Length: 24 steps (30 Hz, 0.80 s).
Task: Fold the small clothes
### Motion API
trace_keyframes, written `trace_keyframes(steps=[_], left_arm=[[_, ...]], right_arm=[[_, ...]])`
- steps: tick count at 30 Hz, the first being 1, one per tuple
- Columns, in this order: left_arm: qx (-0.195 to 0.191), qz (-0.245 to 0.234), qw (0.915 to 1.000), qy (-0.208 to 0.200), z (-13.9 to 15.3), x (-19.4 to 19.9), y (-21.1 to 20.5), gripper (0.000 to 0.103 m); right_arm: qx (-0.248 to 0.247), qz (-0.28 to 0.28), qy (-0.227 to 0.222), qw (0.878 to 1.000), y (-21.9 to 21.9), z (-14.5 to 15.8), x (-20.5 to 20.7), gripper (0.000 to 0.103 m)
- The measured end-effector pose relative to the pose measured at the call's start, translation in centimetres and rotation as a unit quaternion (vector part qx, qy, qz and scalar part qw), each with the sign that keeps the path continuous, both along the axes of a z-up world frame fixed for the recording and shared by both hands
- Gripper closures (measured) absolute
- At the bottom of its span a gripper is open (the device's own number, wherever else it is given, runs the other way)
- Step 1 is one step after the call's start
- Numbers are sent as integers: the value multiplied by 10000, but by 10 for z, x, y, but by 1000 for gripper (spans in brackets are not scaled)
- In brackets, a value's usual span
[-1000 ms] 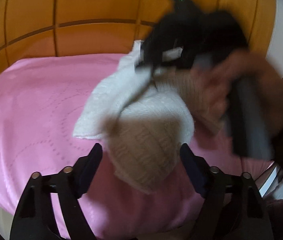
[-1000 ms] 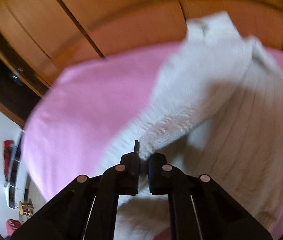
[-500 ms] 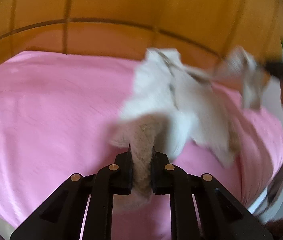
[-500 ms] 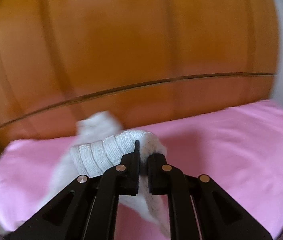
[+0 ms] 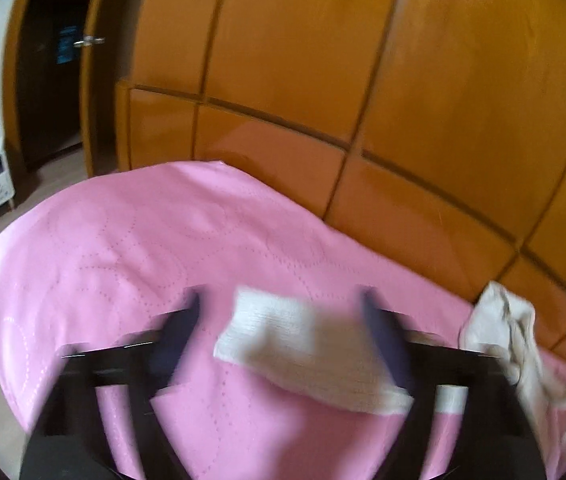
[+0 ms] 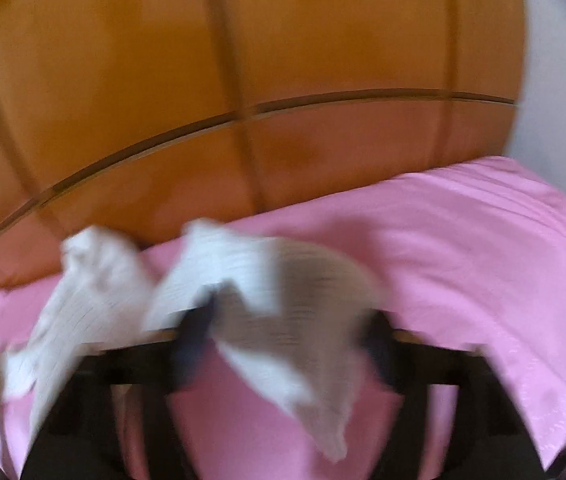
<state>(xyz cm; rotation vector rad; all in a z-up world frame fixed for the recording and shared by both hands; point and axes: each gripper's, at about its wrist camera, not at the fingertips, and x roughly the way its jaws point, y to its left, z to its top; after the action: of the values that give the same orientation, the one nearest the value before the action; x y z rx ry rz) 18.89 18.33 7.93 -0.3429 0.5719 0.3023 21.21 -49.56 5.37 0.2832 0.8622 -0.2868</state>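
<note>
A: Status of the white knit garment [image 5: 303, 354]?

B: Released. It lies at lower centre on the pink bedspread [image 5: 123, 248]; half a second ago both tongs clamped it.

A: Tongs?

B: Left gripper [image 5: 283, 320] and right gripper [image 6: 287, 332] spread wide, empty. Folding not begun; second garment [image 5: 507, 332] lies right.

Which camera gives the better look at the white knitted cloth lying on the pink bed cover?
The left wrist view. There the white knitted cloth lies as a flat strip on the pink bed cover, between the open left tongs, with only slight blur. The right wrist view shows it heavily smeared by motion, its outline unclear.
</note>
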Motion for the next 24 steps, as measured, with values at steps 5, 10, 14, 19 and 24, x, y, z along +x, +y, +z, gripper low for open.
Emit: trace_keyframes(steps=[5, 10, 14, 19, 24], left_arm=[[-23, -468, 9988, 107, -11, -15, -25, 18], [-140, -1147, 9929, 286, -36, -38, -53, 18], [-277, -1471, 9879, 397, -50, -53, -67, 18], [-441, -1837, 9804, 551, -70, -61, -90, 18], [-650, -2070, 9742, 618, -78, -76, -112, 18]], right_arm=[[-654, -361, 375, 9965, 12, -12, 0, 21], [1880, -930, 1277, 9694, -48, -60, -17, 25], [1472, -1295, 653, 9784, -59, -32, -68, 22], [2093, 428, 294, 9765, 33, -19, -93, 47], [3120, 1791, 194, 9328, 161, -34, -85, 63]])
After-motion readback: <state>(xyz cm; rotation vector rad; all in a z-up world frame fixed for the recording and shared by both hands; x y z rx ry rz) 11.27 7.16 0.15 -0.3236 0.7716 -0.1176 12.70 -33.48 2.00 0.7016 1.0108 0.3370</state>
